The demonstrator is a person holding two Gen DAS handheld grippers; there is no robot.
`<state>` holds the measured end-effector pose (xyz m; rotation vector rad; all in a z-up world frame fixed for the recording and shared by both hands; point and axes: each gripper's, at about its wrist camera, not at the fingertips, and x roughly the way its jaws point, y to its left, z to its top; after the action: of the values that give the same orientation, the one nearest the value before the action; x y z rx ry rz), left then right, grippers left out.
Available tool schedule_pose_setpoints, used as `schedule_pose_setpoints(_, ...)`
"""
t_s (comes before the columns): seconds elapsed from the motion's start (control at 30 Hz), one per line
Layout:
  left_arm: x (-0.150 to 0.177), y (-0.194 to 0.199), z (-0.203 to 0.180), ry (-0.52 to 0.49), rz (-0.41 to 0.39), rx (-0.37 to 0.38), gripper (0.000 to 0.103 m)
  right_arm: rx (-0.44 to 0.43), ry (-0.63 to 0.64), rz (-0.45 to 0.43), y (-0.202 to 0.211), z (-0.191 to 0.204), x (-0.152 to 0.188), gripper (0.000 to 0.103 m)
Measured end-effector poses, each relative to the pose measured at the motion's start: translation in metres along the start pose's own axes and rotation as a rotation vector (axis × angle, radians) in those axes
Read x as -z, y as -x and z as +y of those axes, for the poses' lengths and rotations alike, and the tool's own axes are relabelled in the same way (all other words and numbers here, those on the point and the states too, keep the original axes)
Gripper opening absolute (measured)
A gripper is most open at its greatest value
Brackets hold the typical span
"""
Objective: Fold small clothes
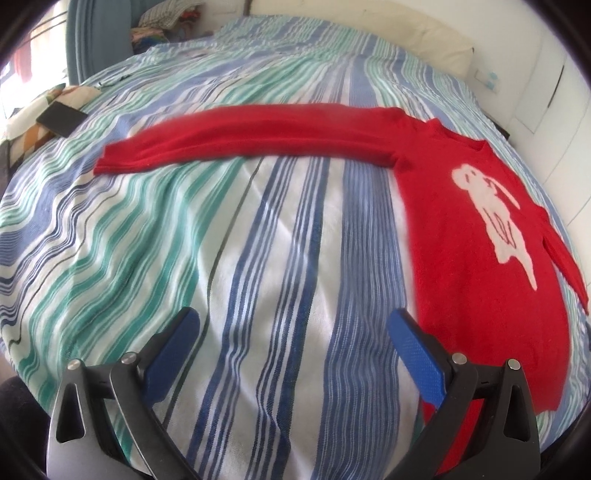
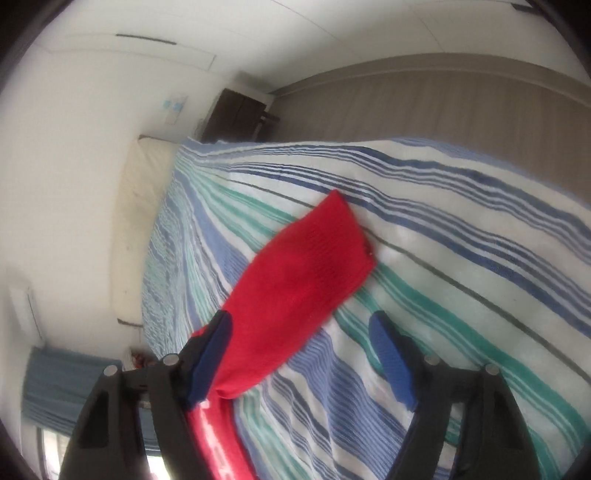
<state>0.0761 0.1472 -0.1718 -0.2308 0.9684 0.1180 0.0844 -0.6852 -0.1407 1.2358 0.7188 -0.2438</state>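
A small red sweater (image 1: 476, 236) with a white figure on its chest lies flat on the striped bedspread (image 1: 236, 258). One long sleeve (image 1: 251, 136) stretches out to the left across the bed. My left gripper (image 1: 291, 328) is open and empty, low over the bedspread, with its right finger beside the sweater's lower left edge. In the right wrist view my right gripper (image 2: 301, 328) is open over the other red sleeve (image 2: 299, 284), whose cuff end lies ahead of the fingers; the sleeve runs past the left finger (image 2: 210, 358).
A dark flat object (image 1: 61, 118) lies on a patterned cloth at the bed's left edge. A pile of clothes (image 1: 166, 18) sits beyond the far end. A cream headboard cushion (image 2: 136, 229), white wall, and dark nightstand (image 2: 236, 118) border the bed.
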Motion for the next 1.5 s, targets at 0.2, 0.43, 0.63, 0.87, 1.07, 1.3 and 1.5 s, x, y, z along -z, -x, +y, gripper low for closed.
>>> schedule_pose_setpoints(0.2,0.003,-0.01,0.004,0.021,0.032,-0.029,0.102,-0.021,-0.028,-0.039,-0.023,-0.014,-0.022,0.065)
schedule_pose_setpoints(0.43,0.005,-0.01,-0.006,-0.031,0.031,-0.038,0.102,0.142,0.113,-0.035,-0.038,0.011,-0.028,0.011)
schedule_pose_setpoints(0.63,0.001,-0.008,-0.007,-0.039,0.02,-0.004,0.102,0.038,0.454,-0.101,-0.008,0.148,0.001,0.009)
schedule_pose_setpoints(0.87,-0.005,-0.002,0.006,0.013,0.002,0.014,0.102,-0.234,0.86,0.102,-0.041,0.339,0.143,0.007)
schedule_pose_setpoints(1.07,-0.005,-0.002,0.021,0.093,0.016,0.039,0.102,-0.324,0.976,0.37,-0.126,0.388,0.269,0.036)
schedule_pose_setpoints(1.3,-0.005,0.0,0.012,0.05,0.007,0.045,0.102,-0.292,0.872,0.5,-0.156,0.342,0.284,0.082)
schedule_pose_setpoints(1.5,-0.005,-0.001,0.003,0.018,0.007,0.038,0.102,-0.05,0.9,0.367,-0.132,0.263,0.225,0.082)
